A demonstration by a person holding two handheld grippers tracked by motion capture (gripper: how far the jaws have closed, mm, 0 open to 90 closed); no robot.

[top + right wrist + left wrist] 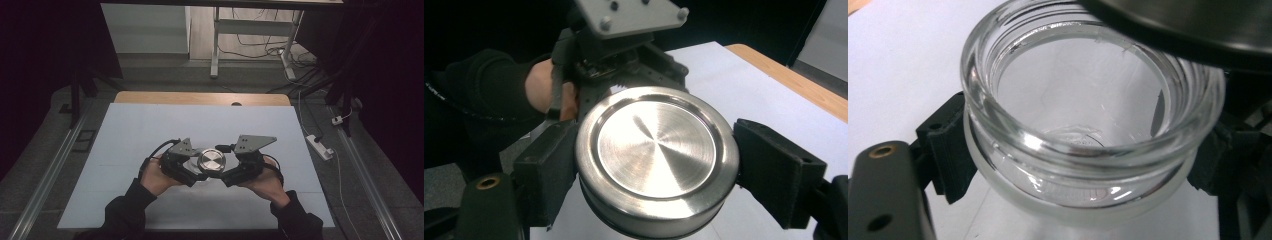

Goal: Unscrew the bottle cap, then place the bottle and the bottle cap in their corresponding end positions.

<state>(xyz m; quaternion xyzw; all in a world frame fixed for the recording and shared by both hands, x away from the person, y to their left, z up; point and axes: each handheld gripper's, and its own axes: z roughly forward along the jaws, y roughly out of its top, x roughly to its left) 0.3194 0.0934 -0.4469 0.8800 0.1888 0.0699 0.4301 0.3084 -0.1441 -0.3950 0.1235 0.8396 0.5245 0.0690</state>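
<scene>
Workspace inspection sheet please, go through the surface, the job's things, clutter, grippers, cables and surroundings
Surface: white sheet over a wooden table.
Job's things: clear glass jar, open and empty; round metal lid, off the jar, close above its mouth.
Clutter: nothing seen.
Grippers: left gripper clamps the jar below its threaded neck; right gripper clamps the lid by its rim.
Cables: a cable loops at the left gripper; loose cables on the floor beyond.
Surroundings: power strip on the floor at right; white table frame behind; dark room.
</scene>
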